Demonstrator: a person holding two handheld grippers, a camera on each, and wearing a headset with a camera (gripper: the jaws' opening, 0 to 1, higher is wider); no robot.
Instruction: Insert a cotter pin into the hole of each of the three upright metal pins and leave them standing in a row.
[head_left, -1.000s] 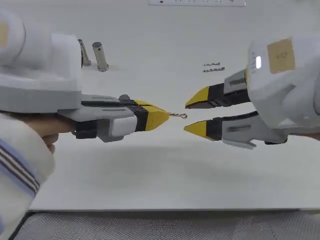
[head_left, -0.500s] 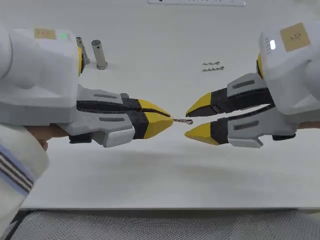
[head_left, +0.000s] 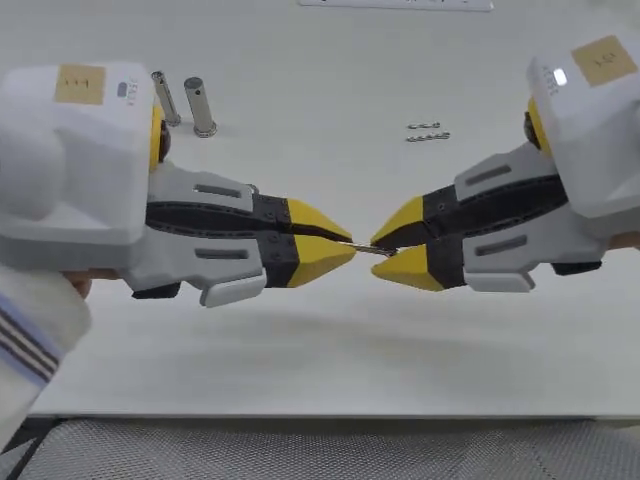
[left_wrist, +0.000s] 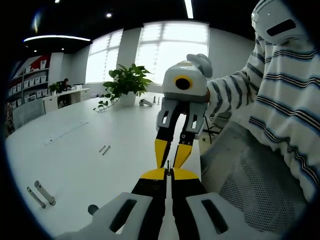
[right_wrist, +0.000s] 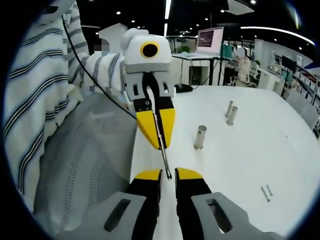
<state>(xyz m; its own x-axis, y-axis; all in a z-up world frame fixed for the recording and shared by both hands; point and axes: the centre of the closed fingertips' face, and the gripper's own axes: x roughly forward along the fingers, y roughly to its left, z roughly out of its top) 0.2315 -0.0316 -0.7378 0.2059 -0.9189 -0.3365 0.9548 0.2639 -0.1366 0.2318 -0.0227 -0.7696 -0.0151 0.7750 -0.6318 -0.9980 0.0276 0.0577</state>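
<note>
1. Yellow tips of the left gripper (head_left: 345, 250) are pressed together on the cotter pin (head_left: 366, 247) (its free end juts past them).
2. The right gripper (head_left: 380, 256), wide and clear a second ago, has come in and narrowed. The free end now lies between its fingers, with a sliver of gap left.
3. This looks like a handover: once the right clamps, the left can let go.
4. The metal pins (head_left: 203, 110) wait well beyond the left fingers, seemingly unpinned. The spares (head_left: 426, 132) lie beyond the right fingers.
</note>
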